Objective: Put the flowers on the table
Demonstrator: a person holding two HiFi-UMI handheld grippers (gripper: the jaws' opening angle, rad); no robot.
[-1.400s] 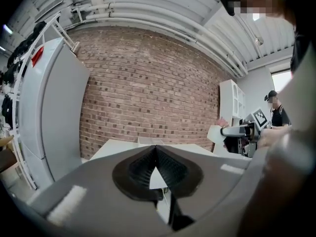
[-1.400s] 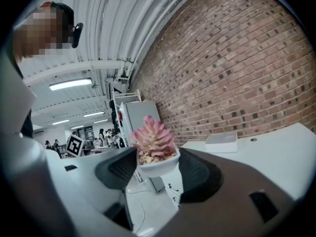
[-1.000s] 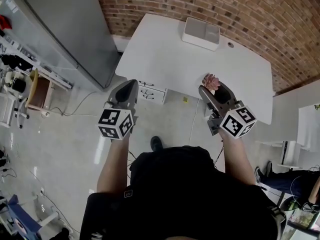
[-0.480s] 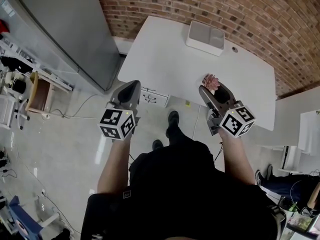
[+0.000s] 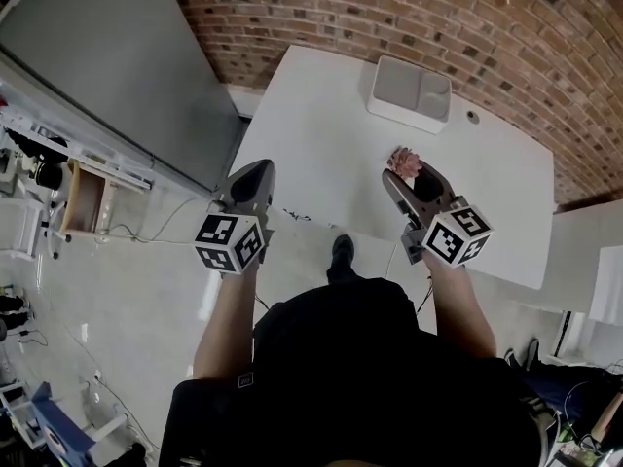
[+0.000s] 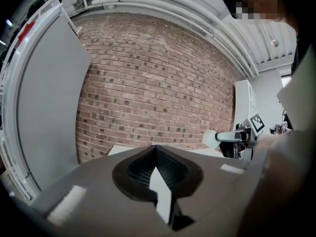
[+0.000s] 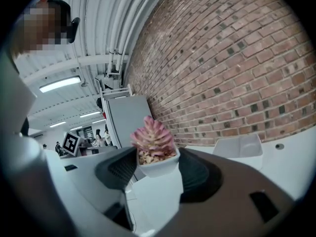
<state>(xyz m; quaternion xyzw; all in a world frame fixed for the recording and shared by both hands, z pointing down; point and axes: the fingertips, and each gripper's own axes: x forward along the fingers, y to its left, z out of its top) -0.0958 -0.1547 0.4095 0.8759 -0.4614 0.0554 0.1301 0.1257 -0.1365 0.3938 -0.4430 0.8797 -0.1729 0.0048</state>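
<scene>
Centre of frame: we see the right claw (image 7: pixel 156 171), its jaws pressed on a small white pot (image 7: pixel 159 165) of pink flowers (image 7: pixel 153 135). Right of frame: brick wall (image 7: pixel 232 58) above the white bench (image 7: pixel 294 157), which bears a white tray (image 7: pixel 239 149).

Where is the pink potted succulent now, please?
Head view, right of centre: the pink succulent in its white pot is clamped in the right gripper, over the white table.

The person is stretching both bare forearms forward, the left arm (image 5: pixel 226 305) and the right arm (image 5: pixel 456 305) roughly side by side. The left gripper (image 5: pixel 255 171) is pointing ahead with its jaws pressed together, while the right gripper (image 5: pixel 407 171) is clamping a small flower pot (image 7: pixel 157 163) upright.
</scene>
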